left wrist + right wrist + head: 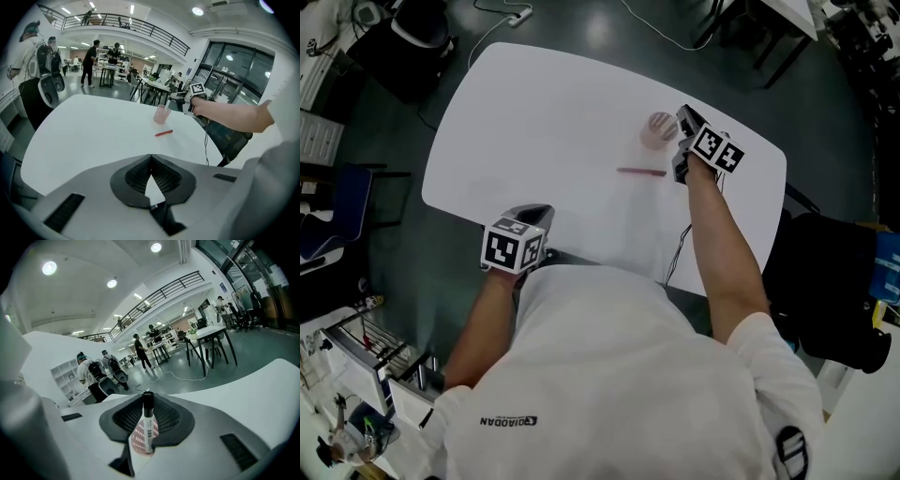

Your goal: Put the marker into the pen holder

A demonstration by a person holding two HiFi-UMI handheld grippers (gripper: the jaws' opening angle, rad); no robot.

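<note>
A pink mesh pen holder [659,127] stands on the white table [534,122] at its far right. My right gripper [681,142] is just to its right, shut on a white marker with a black cap [148,420], which stands upright between the jaws. In the right gripper view the pen holder [137,439] shows right behind the marker's lower end; whether the end is inside it I cannot tell. A red marker [640,172] lies flat on the table near the holder. My left gripper [534,215] hovers at the table's near edge, shut and holding nothing.
A cable hangs off the near edge of the table [678,246]. Around the table are chairs [412,42], and a dark chair [825,272] stands to my right. Other tables and people [91,63] are far off in the hall.
</note>
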